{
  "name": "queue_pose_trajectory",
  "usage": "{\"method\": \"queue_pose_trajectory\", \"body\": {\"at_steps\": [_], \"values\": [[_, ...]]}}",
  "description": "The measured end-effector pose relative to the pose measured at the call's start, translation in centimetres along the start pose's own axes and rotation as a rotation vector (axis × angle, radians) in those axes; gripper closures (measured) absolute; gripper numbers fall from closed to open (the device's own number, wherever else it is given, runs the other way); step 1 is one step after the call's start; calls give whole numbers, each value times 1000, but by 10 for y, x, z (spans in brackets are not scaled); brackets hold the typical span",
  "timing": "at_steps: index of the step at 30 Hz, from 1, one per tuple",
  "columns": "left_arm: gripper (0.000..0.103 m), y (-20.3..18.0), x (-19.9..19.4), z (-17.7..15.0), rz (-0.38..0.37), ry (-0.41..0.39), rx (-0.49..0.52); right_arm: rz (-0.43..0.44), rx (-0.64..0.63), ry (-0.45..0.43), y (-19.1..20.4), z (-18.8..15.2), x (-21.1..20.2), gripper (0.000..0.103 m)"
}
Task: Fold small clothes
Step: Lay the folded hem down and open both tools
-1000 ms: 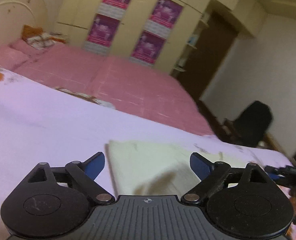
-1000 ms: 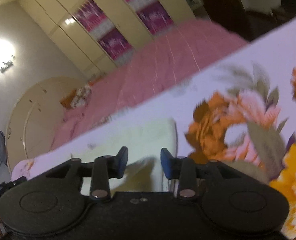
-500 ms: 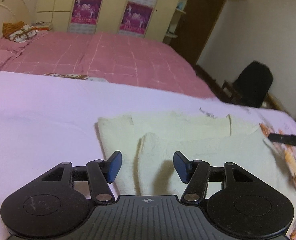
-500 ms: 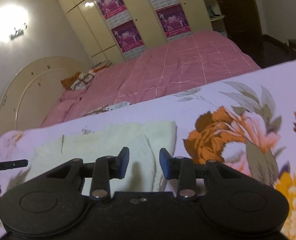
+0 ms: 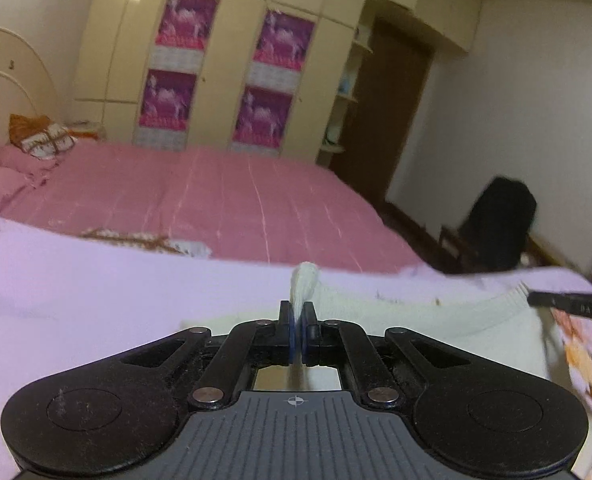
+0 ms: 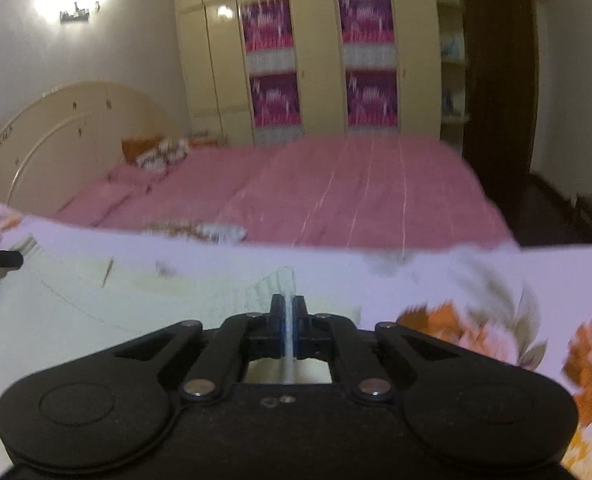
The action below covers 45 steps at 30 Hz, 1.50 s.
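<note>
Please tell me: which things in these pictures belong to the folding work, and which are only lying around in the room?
Belong to the job:
cream garment
left gripper, shut on it
right gripper, shut on it
lilac floral sheet under it

Just lying about:
pink bed
pillows
wardrobe posters
black chair

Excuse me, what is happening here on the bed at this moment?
A person is folding a small cream knitted garment on a lilac flowered sheet, holding one tool in each hand. The left tool is shut on a pinch of the fabric, and the right tool is shut on another pinch of it. The rest of the garment lies on the sheet. The fold is not yet laid over.
</note>
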<state>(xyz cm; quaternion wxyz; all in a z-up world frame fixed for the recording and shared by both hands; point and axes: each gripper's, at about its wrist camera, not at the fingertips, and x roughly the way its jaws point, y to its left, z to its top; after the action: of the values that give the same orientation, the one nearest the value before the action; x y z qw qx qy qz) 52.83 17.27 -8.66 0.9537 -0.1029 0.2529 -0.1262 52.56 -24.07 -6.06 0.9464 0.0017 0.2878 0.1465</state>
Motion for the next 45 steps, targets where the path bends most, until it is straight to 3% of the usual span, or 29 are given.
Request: {"method": "queue_pose_trajectory", "body": {"at_steps": [3, 9, 12, 14, 15, 16, 18, 21, 23, 26, 28, 33, 37, 40, 42, 45], "values": [[100, 3, 13, 4, 28, 36, -12, -31, 21, -21, -7, 4, 2, 99], [100, -6, 65, -11, 125, 217, 41, -70, 87, 110, -21, -9, 42, 99], [96, -7, 63, -10, 138, 214, 24, -92, 70, 148, -16, -22, 52, 99], [58, -5, 51, -5, 200, 179, 11, -97, 71, 148, -14, -20, 49, 93], [31, -8, 41, -3, 245, 132, 10, -108, 71, 140, -13, -18, 45, 76], [29, -15, 31, 0, 234, 83, 17, -135, 57, 113, -8, -14, 39, 66], [29, -41, 31, 4, 134, 77, 26, -102, 31, 46, 3, -7, 25, 66], [29, -93, 48, 0, 41, 126, 130, 4, -3, 61, 36, -1, 33, 71], [29, -113, 60, -5, 7, 168, 128, 57, -43, 95, 63, -2, 46, 74], [29, -117, 72, -19, 55, 225, 143, 75, -84, 139, 83, -7, 58, 72], [29, -101, 64, -27, 94, 210, 162, 40, -94, 176, 80, -13, 62, 71], [29, -50, 43, -24, 171, 185, 123, -126, 10, 170, 14, -20, 47, 75], [29, -58, 30, -16, 209, 163, 117, -112, 1, 175, 10, -21, 34, 73], [29, -90, 11, -20, 125, 108, 110, -55, -21, 104, 32, -26, 3, 68], [29, -115, 13, -37, 87, 140, 161, 29, -35, 111, 52, -29, -1, 70], [29, -132, 19, -64, 113, 209, 228, 88, -110, 160, 86, -45, 0, 71]]}}
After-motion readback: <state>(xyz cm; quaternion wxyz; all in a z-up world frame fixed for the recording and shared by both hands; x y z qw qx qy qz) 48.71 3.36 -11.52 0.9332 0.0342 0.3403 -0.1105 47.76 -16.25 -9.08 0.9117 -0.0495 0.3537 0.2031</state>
